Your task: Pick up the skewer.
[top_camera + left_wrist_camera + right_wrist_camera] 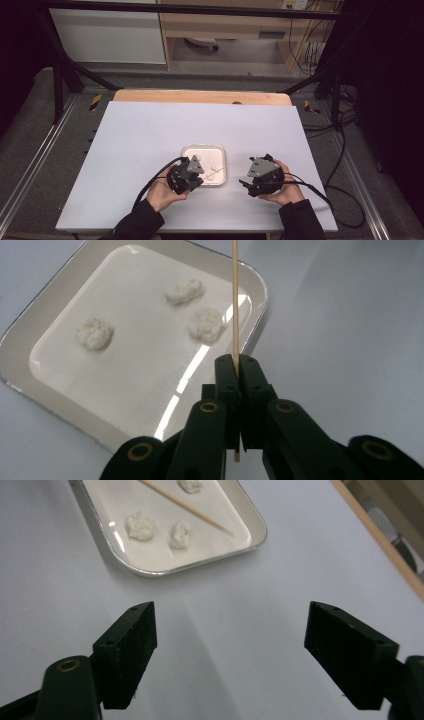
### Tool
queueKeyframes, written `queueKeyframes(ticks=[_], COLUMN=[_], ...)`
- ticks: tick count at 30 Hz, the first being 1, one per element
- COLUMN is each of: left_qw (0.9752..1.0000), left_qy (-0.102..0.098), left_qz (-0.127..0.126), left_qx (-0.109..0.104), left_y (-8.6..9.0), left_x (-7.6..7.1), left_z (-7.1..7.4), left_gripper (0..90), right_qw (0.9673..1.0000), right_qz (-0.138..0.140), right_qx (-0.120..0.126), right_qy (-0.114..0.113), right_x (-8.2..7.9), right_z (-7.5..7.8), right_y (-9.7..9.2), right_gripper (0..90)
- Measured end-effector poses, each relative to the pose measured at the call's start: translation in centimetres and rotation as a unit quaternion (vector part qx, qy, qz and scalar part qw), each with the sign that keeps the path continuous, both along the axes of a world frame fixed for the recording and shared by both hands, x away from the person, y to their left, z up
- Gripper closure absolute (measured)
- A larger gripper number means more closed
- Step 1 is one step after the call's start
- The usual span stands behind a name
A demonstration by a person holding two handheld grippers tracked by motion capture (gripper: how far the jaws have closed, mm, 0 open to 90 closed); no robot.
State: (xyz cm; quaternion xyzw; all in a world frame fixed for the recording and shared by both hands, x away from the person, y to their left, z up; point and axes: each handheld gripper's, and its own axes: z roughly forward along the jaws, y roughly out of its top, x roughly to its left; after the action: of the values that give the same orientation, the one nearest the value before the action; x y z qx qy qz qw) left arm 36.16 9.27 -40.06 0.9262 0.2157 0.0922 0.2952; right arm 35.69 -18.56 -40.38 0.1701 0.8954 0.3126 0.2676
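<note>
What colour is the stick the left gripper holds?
Pale tan, like bare wood; the stick shows best in the left gripper view.

The counter [150, 150] is plain white with a light wood strip [200, 96] along its far edge. The tray [40, 315] is glossy white with a cream rim, and three off-white lumps [94, 333] lie in it. The skewer [235, 300] is pale tan. Both grippers have black fingers [127, 650] with brass-coloured rivets. The person's sleeves [137, 222] are black.
</note>
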Motion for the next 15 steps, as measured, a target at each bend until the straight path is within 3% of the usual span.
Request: queueKeyframes(ticks=[3,8,15], left_qw=[0.9999,0.9986,0.9948], left_qy=[-0.005,-0.019,-0.039], left_qz=[0.012,0.036,0.069], left_qx=[-0.009,-0.033,-0.064], left_y=[1.2,2.8,5.3], left_x=[-0.2,-0.7,-1.5], left_z=[0.0,0.0,-0.2], left_gripper=[88.8,88.8,88.8], right_qw=[0.9988,0.9925,0.9852], right_qz=[-0.031,-0.073,-0.101], right_qx=[0.026,0.068,0.096], right_qy=[0.026,0.07,0.1], right_x=[0.3,0.6,0.7], right_z=[-0.4,-1.0,-1.4], right_y=[-0.7,-1.7,-2.2], right_gripper=[16.3,9.5,3.4])
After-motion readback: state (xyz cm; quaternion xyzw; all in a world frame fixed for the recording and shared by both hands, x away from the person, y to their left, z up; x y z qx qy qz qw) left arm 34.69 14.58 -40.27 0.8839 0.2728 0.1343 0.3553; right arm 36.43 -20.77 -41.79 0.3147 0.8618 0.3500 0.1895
